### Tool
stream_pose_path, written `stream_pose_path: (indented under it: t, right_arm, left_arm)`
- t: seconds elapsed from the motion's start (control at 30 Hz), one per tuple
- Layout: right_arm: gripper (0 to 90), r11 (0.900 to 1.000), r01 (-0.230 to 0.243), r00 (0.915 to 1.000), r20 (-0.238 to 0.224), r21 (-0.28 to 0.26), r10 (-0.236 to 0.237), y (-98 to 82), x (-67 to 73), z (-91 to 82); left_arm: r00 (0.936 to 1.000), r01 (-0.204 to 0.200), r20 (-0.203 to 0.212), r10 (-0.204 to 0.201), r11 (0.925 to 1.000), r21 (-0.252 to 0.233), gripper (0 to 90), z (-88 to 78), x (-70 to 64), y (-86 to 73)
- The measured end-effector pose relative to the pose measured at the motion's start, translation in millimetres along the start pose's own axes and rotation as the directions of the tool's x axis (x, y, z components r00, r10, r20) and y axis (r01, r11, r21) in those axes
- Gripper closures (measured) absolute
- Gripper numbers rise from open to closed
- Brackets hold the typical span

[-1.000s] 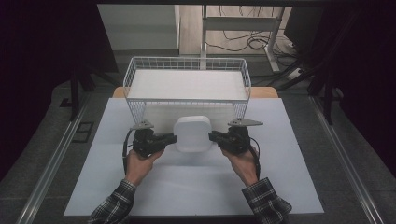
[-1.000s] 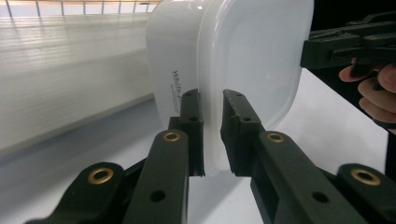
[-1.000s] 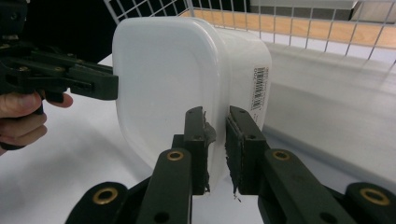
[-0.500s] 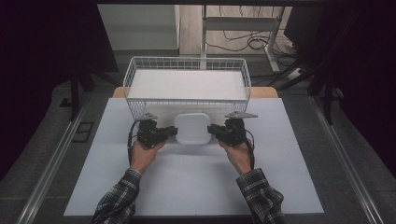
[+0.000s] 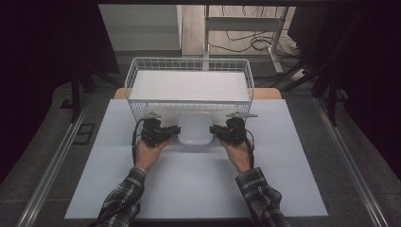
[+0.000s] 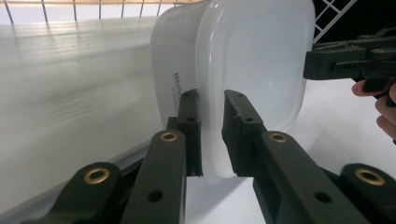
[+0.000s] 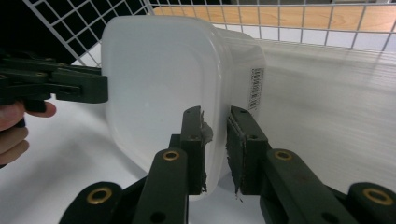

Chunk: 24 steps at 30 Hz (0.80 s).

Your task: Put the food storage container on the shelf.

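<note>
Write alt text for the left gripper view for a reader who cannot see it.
A translucent white plastic container stands on its side, its rim between the two black jaws of the left claw. Behind it runs the wire basket with its white liner; at the right edge the right claw meets the container's far side.

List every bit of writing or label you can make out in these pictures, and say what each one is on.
Dark print running up the side wall of the white plastic container, in the left gripper view: too small and blurred to read.
Barcode label with fine print on the container's other side wall, in the right gripper view: too small to read.
No other writing can be made out.
</note>
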State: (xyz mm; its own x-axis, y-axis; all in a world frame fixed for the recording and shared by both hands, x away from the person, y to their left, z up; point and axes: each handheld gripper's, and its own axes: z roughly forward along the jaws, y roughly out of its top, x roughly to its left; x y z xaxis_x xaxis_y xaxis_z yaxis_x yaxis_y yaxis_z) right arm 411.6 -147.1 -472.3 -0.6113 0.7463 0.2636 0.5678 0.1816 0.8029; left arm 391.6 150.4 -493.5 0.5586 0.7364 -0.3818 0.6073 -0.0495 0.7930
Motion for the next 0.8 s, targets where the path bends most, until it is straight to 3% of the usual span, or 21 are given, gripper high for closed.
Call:
stream_pose_path:
  t: [0.17, 0.23, 0.37, 0.4, 0.43, 0.47, 0.5, 0.53, 0.63, 0.67, 0.73, 0.8]
  right_arm:
    - [72.4, 1.0, 0.009, 0.9998, 0.019, 0.002, -0.009, 0.8, -1.6, 3.7]
    - [68.0, 0.999, 0.015, 0.9993, 0.033, 0.031, -0.016, 0.7, -0.7, 8.8]
    - [66.0, 0.999, -0.034, 0.9993, 0.015, 0.003, 0.034, 0.1, -5.9, 13.6]
    - [70.9, 0.999, -0.04, 0.999, 0.02, -0.013, 0.04, 0.9, -7.1, 13.5]
    - [71.3, 0.999, -0.024, 0.9989, 0.038, -0.03, 0.026, 2.7, -5.8, 12.9]
    - [71.6, 1.0, 0.027, 0.9956, 0.091, -0.016, -0.025, 8.3, -1.1, 14.8]
    - [71.6, 1.0, 0.027, 0.9956, 0.091, -0.016, -0.025, 8.3, -1.1, 14.8]
    - [71.6, 0.998, 0.065, 0.9905, 0.123, -0.014, -0.063, 12.2, 1.3, 18.3]
    - [71.2, 0.996, 0.081, 0.987, 0.141, -0.021, -0.077, 14.4, 0.6, 21.7]
    - [71.2, 0.998, 0.058, 0.9873, 0.15, -0.028, -0.053, 16.2, -0.7, 24.7]
    - [71.4, 0.998, 0.054, 0.9875, 0.15, -0.028, -0.049, 17.2, -0.7, 25.3]
    - [71.2, 0.996, 0.082, 0.9831, 0.165, -0.017, -0.078, 18.3, 1.2, 23.8]
  left_arm:
    - [0.9981, -0.042, -0.046, 0.042, 0.9991, 0.003, 75.1, 2.0, -2.6, 2.1]
    - [0.9955, -0.063, -0.071, 0.063, 0.998, 0.004, 74.8, 3.8, -4.0, 2.2]
    - [0.9886, -0.097, -0.117, 0.095, 0.9953, -0.008, 74.3, 5.8, -5.5, 5.4]
    - [0.9856, -0.108, -0.132, 0.106, 0.9942, -0.007, 73.8, 7.3, -5.8, 6.5]
    - [0.9831, -0.112, -0.147, 0.109, 0.9936, -0.012, 73.8, 8.6, -6.3, 7.4]
    - [0.9789, -0.114, -0.174, 0.107, 0.993, -0.032, 73.1, 11.6, -7.1, 8.7]
    - [0.9789, -0.114, -0.174, 0.107, 0.993, -0.032, 72.9, 11.6, -7.1, 8.7]
    - [0.9733, -0.121, -0.201, 0.111, 0.9917, -0.043, 71.9, 14.5, -6.8, 10.2]
    - [0.9698, -0.111, -0.224, 0.097, 0.9924, -0.052, 69.1, 17.5, -4.7, 12.8]
    - [0.966, -0.112, -0.239, 0.097, 0.9925, -0.049, 65.0, 19.0, -4.4, 15.4]
    - [0.9669, -0.119, -0.233, 0.105, 0.9917, -0.049, 62.8, 18.4, -5.3, 15.9]
    - [0.9685, -0.136, -0.218, 0.12, 0.9891, -0.058, 56.3, 14.1, -8.1, 14.5]
